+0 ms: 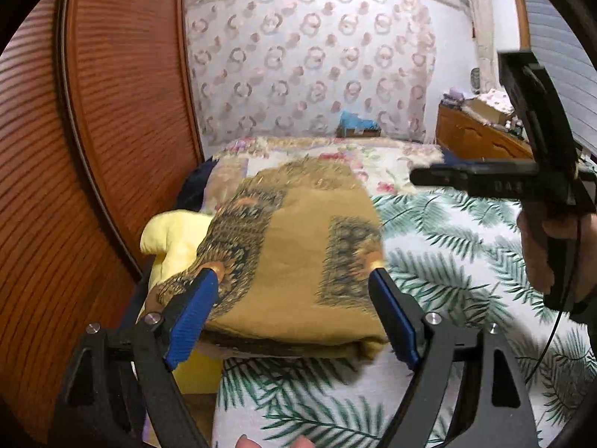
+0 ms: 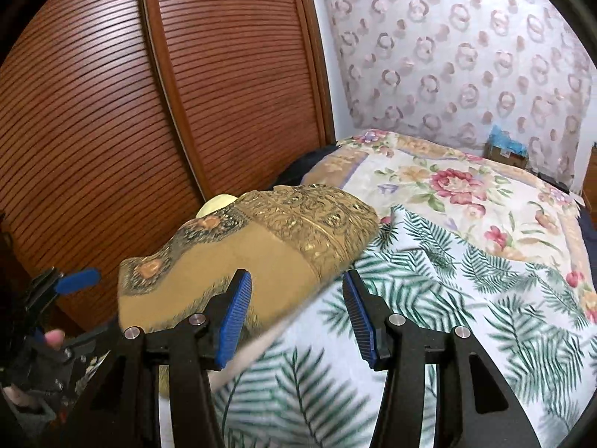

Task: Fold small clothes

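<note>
Both blue-padded tools stand apart and empty: the left gripper (image 1: 294, 313) frames the folded mustard patterned garment (image 1: 291, 261), which lies just ahead of it on the palm-print sheet (image 1: 447, 261), overlapping a pale yellow cloth (image 1: 168, 246). Folding looks finished, while the right gripper (image 2: 296, 315) hangs beside the garment's right edge; next probably comes fetching another piece.

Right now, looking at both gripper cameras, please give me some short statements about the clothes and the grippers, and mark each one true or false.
1. The brown cloth lies folded on the bed. True.
2. The left gripper is shut. False: its jaws are open on either side of the brown cloth.
3. A yellow cloth lies beside the brown cloth. True.
4. The right gripper holds a sock. False: it is open and holds nothing.
</note>
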Available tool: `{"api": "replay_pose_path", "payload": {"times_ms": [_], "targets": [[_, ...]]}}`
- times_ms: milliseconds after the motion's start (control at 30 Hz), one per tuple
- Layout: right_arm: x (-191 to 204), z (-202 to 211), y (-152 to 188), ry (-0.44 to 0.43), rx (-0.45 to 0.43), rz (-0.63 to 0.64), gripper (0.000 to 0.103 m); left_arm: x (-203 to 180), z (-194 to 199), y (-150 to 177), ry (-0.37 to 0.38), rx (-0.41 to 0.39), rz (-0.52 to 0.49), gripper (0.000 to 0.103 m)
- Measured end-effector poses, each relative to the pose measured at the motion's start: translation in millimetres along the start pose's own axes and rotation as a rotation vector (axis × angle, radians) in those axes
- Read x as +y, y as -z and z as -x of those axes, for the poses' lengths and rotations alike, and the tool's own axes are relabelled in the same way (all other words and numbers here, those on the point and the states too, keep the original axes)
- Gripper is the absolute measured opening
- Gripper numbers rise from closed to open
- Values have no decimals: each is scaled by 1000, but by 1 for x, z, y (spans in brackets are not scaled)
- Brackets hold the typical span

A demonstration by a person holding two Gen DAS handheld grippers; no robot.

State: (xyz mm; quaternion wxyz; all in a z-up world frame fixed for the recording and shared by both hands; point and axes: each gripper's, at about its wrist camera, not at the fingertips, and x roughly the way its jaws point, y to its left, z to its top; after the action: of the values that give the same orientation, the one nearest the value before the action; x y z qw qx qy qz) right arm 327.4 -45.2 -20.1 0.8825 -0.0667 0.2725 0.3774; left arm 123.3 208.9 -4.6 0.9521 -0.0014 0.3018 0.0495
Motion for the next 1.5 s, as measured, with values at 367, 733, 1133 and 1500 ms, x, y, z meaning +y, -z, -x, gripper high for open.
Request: {"api": "replay_pose_path", "payload": {"times_ms": [367, 733, 1133, 1500], "targets": [[13, 137, 66, 91, -91, -33, 56, -56, 34, -16, 89, -61, -3, 83], [29, 257, 119, 288, -193, -83, 69, -132, 65, -26, 144, -108, -50, 83], [42, 315, 141, 425, -291, -185, 69, -169, 84, -34, 157, -153, -55, 83], [51, 300, 146, 434, -297, -199, 69, -168, 84, -32, 143, -157, -33, 83]]}}
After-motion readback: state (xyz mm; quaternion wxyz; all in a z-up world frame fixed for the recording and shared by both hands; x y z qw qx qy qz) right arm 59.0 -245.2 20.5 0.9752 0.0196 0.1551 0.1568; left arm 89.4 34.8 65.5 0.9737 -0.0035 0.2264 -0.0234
